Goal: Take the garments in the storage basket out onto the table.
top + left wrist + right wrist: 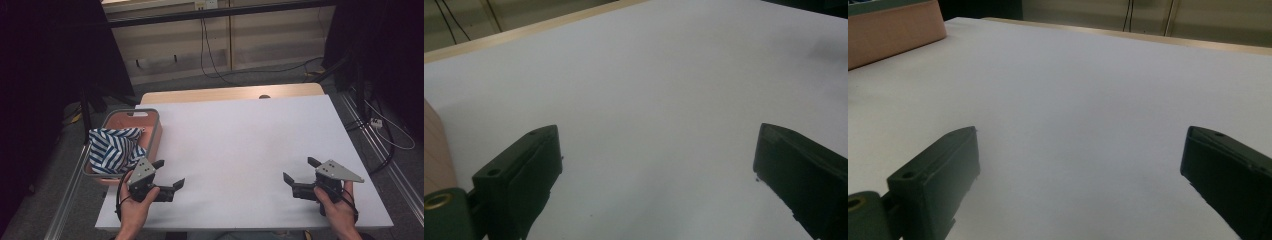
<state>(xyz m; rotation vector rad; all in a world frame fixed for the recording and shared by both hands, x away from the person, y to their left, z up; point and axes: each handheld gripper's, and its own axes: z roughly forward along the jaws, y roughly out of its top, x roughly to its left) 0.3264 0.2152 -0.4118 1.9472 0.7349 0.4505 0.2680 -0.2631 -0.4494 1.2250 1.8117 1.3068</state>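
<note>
The left claw (169, 174) rests low over the white desk (240, 150) near its front left, held in the person's left hand (136, 202), and its jaws stand wide apart with nothing between them; in the left gripper view they frame bare white surface. Just beside it, at the desk's left edge, sits a pink basket (155, 131) with a grey rim, and a blue-and-white striped cloth (114, 149) lies bunched inside, spilling over the basket's near end. The cloth is close to the left claw but not touching it. The right claw (299, 170), in the right hand (337, 210), sits near the front right, well apart from the basket, jaws likewise wide and empty.
</note>
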